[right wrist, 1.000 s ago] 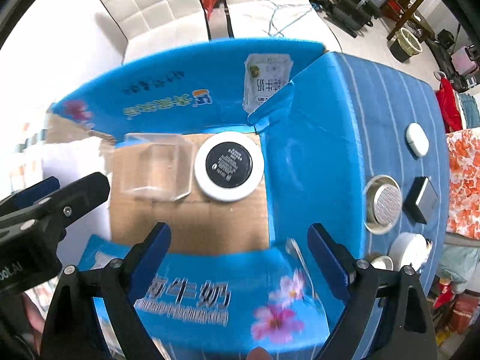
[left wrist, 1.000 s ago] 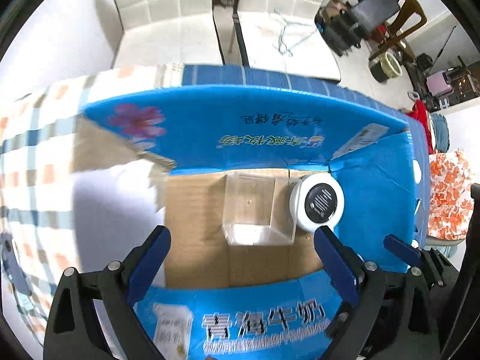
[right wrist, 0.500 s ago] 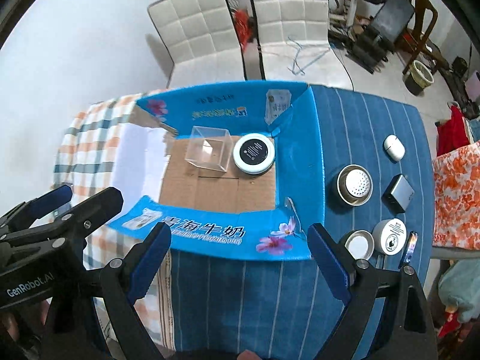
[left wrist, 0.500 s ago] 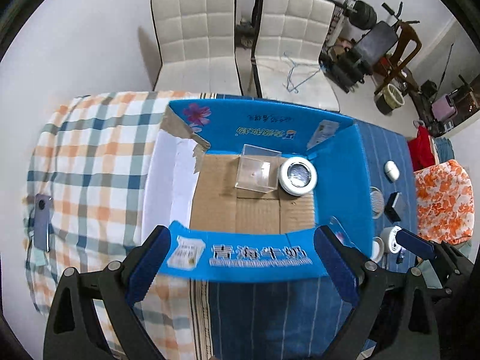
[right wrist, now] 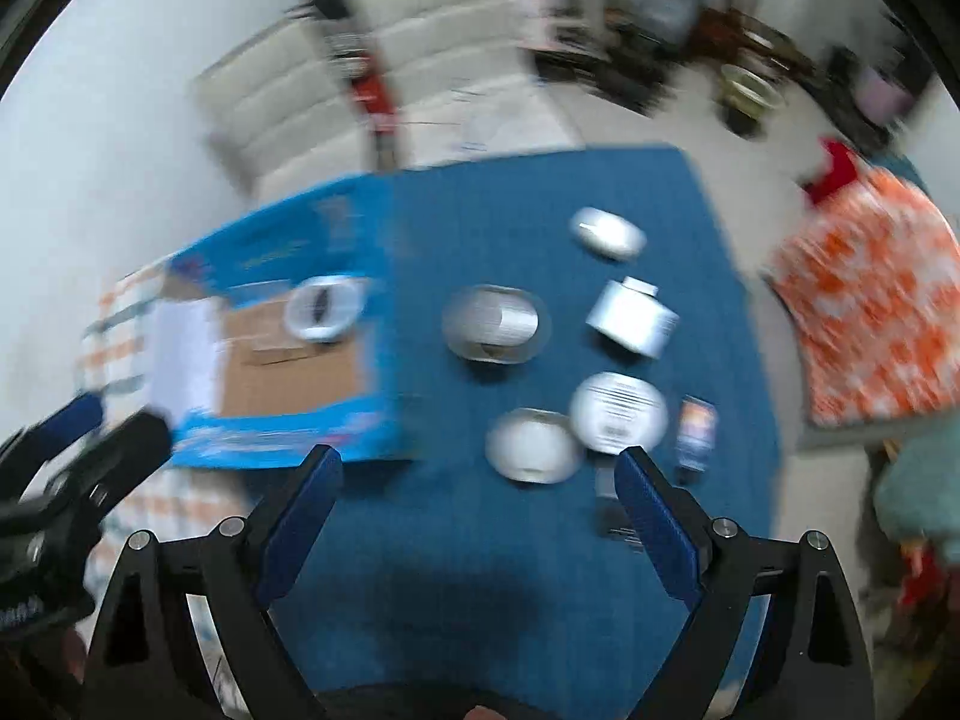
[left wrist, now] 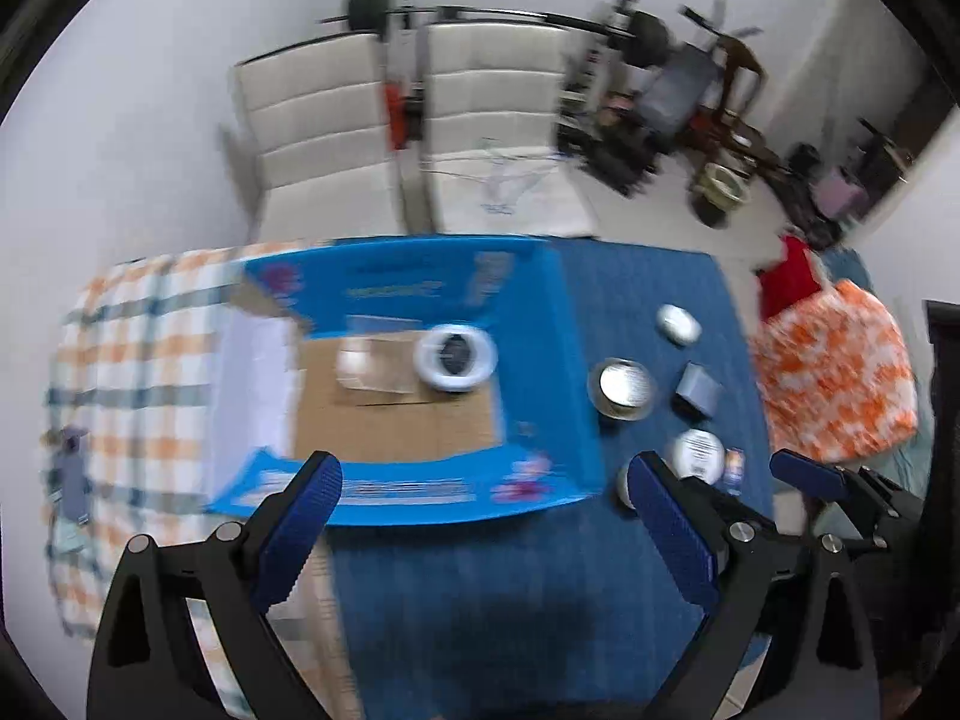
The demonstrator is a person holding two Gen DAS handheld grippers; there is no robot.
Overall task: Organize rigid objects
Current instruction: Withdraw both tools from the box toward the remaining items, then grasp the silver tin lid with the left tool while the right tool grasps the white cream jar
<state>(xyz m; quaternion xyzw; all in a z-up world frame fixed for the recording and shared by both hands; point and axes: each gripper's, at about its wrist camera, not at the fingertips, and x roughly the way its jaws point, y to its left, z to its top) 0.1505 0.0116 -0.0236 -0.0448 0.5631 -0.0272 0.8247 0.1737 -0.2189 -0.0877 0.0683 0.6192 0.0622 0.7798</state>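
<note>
Both views look down from high above a desk draped in blue cloth, blurred by motion. The left gripper and right gripper each hold their jaws wide apart with nothing between them. An open blue cardboard box sits on the desk's left part; inside it a clear plastic container stands just beside a round white jar with a black lid. To the box's right, several small objects lie on the cloth: a metal tin, a grey box, a white oval case and two white round containers.
</note>
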